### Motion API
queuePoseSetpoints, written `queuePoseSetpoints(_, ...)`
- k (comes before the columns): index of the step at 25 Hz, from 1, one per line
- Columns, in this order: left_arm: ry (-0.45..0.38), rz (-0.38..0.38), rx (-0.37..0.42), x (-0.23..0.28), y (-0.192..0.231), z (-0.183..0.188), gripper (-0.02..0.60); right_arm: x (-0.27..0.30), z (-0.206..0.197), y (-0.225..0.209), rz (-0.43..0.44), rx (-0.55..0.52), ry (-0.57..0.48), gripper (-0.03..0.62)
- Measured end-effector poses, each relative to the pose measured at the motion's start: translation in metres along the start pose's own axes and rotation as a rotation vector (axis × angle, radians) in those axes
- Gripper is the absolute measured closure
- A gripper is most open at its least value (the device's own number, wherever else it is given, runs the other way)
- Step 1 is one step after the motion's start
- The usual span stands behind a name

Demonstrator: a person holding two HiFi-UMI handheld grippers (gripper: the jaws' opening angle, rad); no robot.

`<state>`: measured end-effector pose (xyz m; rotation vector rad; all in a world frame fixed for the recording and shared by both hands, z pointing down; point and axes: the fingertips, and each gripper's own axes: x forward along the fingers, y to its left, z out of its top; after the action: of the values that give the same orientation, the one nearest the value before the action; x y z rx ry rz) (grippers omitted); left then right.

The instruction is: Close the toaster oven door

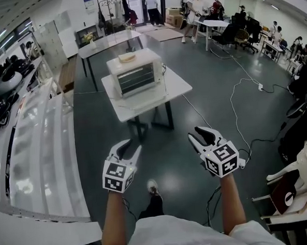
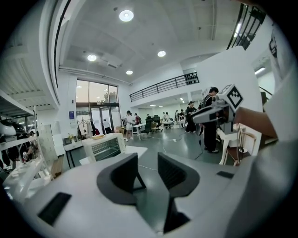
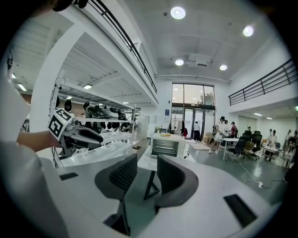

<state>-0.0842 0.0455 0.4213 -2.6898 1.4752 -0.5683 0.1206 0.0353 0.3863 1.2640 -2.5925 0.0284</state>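
Observation:
A white toaster oven (image 1: 135,72) stands on a small white table (image 1: 177,87) in the middle of the room, well ahead of me. Its glass door looks upright against the front. A pale flat item (image 1: 127,57) lies on its top. My left gripper (image 1: 131,146) and right gripper (image 1: 198,132) hang in the air over the floor, far short of the table, both open and holding nothing. The oven (image 2: 103,146) shows small beyond the left gripper (image 2: 148,160). The right gripper (image 3: 147,162) also points toward the oven (image 3: 167,145).
A long white counter (image 1: 41,147) runs along my left. A white cable (image 1: 235,109) snakes over the grey floor to the right. A white chair (image 1: 302,172) stands near right. A second table (image 1: 109,43) is behind the oven, with people at desks farther back.

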Motion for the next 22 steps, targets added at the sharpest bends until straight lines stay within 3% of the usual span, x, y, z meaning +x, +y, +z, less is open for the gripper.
queuePoseSetpoints(14, -0.02, -0.032, -0.019, 0.159, 0.158, 0.027, 0.442, 0.186, 0.048, -0.104, -0.05, -0.014, 0.024, 0.461)
queuePoseSetpoints(22, 0.004, -0.034, -0.043, 0.214, 0.219, 0.022, 0.445, 0.265, 0.047, -0.136, -0.062, 0.015, 0.058, 0.462)
